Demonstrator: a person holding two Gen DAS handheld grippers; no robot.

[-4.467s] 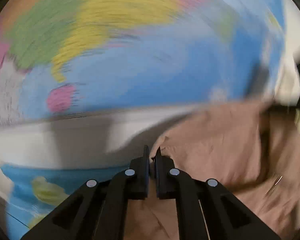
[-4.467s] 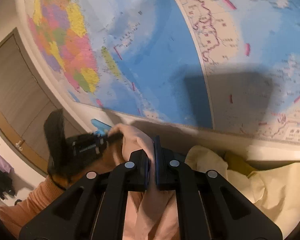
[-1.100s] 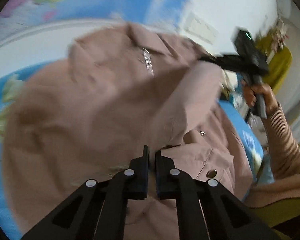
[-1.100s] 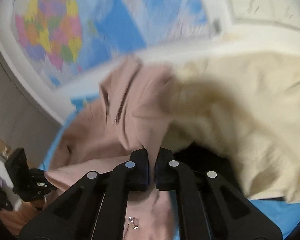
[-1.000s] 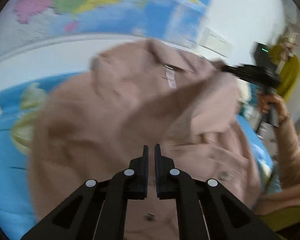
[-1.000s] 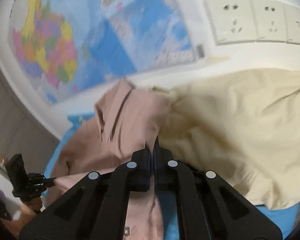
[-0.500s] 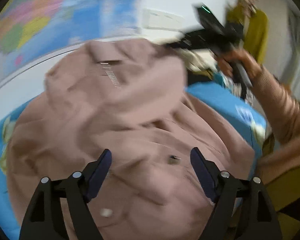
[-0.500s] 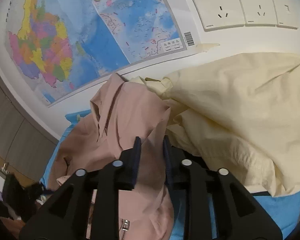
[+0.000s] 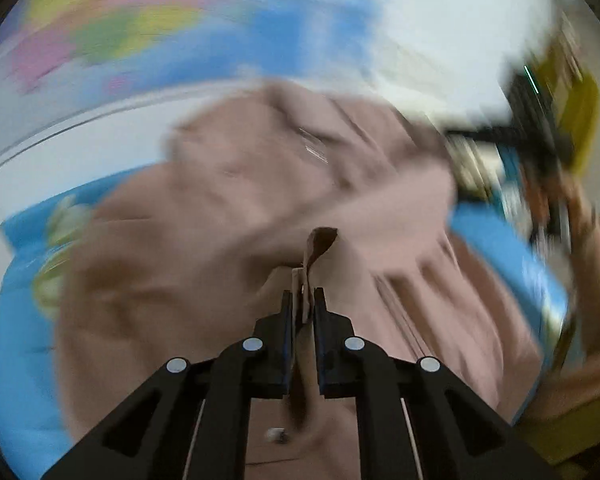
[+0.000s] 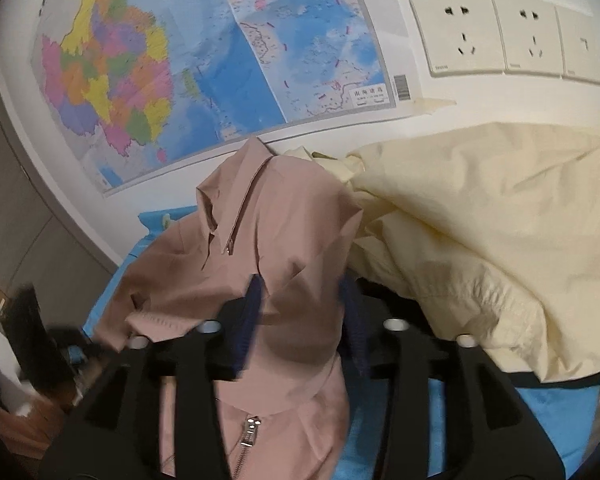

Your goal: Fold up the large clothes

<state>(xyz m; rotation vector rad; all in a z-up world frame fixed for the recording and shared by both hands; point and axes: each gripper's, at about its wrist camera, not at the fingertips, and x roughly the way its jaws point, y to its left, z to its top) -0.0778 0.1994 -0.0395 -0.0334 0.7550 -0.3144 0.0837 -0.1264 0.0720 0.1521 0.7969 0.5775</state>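
A dusty-pink zip jacket (image 9: pixel 220 220) lies crumpled on a blue surface (image 9: pixel 16 320). My left gripper (image 9: pixel 303 304) is closing, and its pads pinch a raised fold of the jacket near its middle. This view is motion-blurred. In the right wrist view the jacket's collar and shoulder (image 10: pixel 280 240) are heaped up, with the zip pull below. My right gripper (image 10: pixel 302 312) is opening; its fingers (image 10: pixel 252 312) stand apart over the shoulder cloth without pressing it. The right gripper (image 9: pixel 512 136) also shows at the jacket's far right edge in the left wrist view.
A cream garment (image 10: pixel 480 220) is piled against the wall just right of the jacket. A coloured map (image 10: pixel 180 60) and wall sockets (image 10: pixel 460 40) hang behind. A person's orange sleeve (image 9: pixel 592 240) is at the right. A grey door (image 10: pixel 4 200) stands at the left.
The jacket, once held up in front of the map, now lies on the blue surface. My left gripper opened wide, then shut on a fold. My right gripper let go and spread its fingers.
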